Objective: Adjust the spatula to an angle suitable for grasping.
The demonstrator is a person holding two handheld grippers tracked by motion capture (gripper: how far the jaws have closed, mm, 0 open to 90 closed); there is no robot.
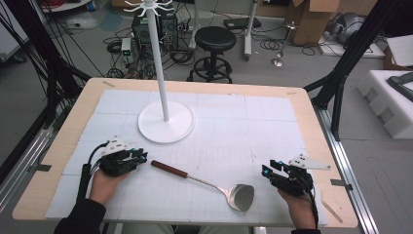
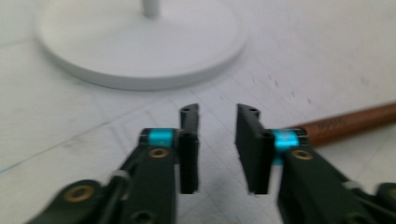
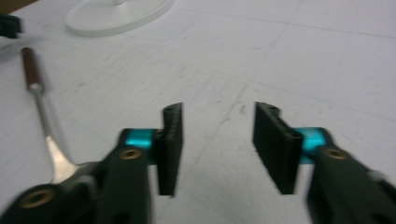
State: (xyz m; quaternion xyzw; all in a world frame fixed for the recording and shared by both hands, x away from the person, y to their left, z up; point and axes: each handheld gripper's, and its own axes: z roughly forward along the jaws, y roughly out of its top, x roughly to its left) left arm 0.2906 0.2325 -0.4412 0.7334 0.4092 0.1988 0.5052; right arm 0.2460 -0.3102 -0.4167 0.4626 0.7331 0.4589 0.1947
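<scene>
Both grippers, left (image 1: pixel 144 156) and right (image 1: pixel 263 170), are sitting with fingers apart and empty, risking nudging the ladle (image 1: pixel 204 184) lower centre askew

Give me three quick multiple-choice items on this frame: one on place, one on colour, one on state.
1. Where does the spatula lie?
A. between the two grippers
B. on the stand's base
C. on the floor

2. What colour is the spatula's handle?
A. blue
B. brown
C. white

3. How do the left gripper's jaws stand?
A. shut on the handle
B. shut on nothing
C. open, nothing between them

A: high view shows it on the table between the left gripper and the right gripper.
B: handle is brown.
C: left gripper view shows a bare gap.
</scene>
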